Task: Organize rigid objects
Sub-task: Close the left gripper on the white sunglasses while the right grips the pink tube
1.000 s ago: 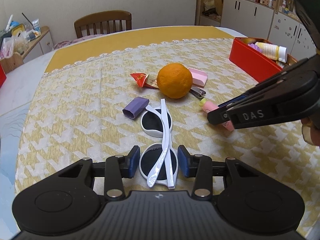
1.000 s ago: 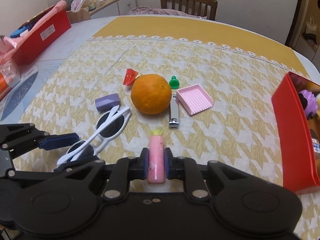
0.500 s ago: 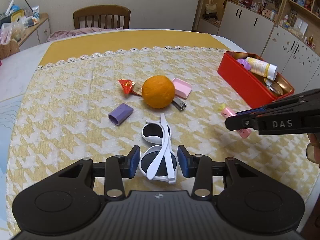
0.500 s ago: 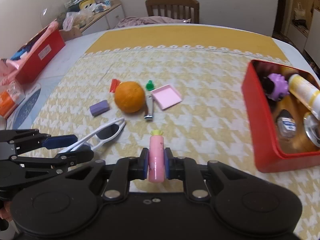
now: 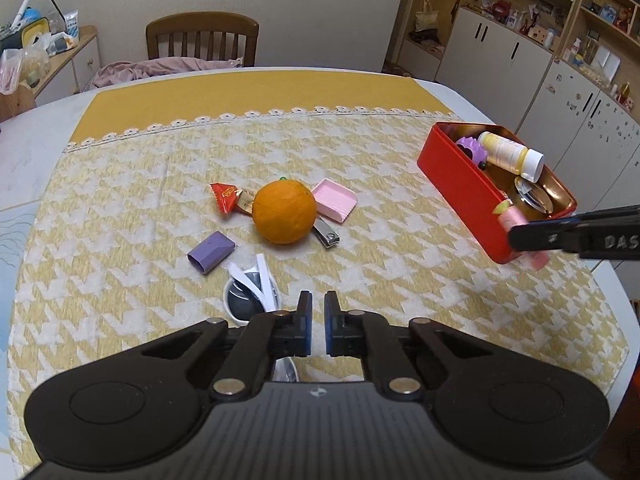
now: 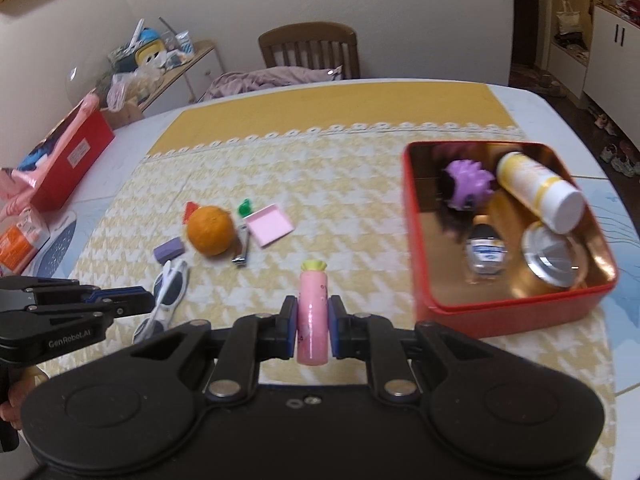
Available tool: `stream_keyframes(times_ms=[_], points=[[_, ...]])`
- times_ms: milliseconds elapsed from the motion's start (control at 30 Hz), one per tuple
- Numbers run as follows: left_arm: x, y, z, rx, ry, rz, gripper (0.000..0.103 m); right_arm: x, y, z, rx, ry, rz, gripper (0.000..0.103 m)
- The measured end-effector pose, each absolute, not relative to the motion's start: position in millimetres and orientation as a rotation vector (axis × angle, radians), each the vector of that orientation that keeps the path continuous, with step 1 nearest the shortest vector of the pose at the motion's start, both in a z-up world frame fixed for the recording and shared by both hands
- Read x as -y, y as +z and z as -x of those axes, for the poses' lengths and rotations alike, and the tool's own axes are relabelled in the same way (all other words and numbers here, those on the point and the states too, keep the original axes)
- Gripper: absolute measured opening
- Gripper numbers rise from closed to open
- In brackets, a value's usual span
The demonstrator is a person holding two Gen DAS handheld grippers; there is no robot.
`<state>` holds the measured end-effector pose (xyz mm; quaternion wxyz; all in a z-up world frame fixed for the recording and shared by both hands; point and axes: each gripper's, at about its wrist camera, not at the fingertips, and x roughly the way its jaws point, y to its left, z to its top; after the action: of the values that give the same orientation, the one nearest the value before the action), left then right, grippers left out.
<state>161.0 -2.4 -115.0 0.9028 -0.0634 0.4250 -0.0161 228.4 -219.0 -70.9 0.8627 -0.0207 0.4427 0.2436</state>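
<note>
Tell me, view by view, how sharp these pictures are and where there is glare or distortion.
Left wrist view: sharp throughout; the orange and nail clipper are crisp, soft shadows only, fisheye bends the cabinets. Right wrist view: motion blur smears the tablecloth pattern and red tin, whose gold floor glares; the pink bottle in the claw stays sharp.

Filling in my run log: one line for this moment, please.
left gripper: just closed, empty | right gripper: grips pink bottle | sunglasses: not held
</note>
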Motion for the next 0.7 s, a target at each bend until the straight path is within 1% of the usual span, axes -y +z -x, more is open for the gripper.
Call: stream_keyframes(times_ms=[167, 233, 267, 300, 333, 367, 400, 467, 700], points=[[-0.8, -116.5, -157.8, -0.883, 0.028, 0.138, 0.006, 242.9, -67.6, -230.2, -0.924, 0.511, 0.022, 0.014], [-7.2, -118.6, -154.8, -0.890, 0.037, 0.179, 0.008, 249.0, -66.1, -228.4, -0.916, 0.519, 0.029, 0.015], [-9.0, -120.3, -154.8, -0.899, 0.044, 0.190, 0.014, 252.0, -65.9, -228.1, -0.915, 0.521, 0.029, 0.015], [-9.8, -121.8, -154.5, -0.905, 0.049, 0.192, 0.026, 254.7, -66.0, -227.9, -0.915, 0.522, 0.025, 0.015], [-10.1, -123.2, -154.7, -0.905, 0.056, 0.192, 0.034, 257.2, -66.4, -227.8, -0.917, 0.523, 0.018, 0.015], [-10.2, -124.5, -154.9, -0.898, 0.063, 0.193, 0.049, 259.2, -67.1, -227.8, -0.920, 0.523, 0.010, 0.015], [-10.0, -125.8, -155.5, -0.888, 0.067, 0.194, 0.057, 261.0, -67.7, -227.7, -0.923, 0.523, 0.004, 0.015], [-7.0, -130.0, -160.0, -0.877, 0.064, 0.174, 0.057, 263.4, -69.3, -226.9, -0.927, 0.523, 0.005, 0.015], [0.5, -160.9, -190.9, -0.922, 0.126, 0.069, 0.057, 271.9, -73.9, -225.1, -0.938, 0.496, 0.016, 0.015]])
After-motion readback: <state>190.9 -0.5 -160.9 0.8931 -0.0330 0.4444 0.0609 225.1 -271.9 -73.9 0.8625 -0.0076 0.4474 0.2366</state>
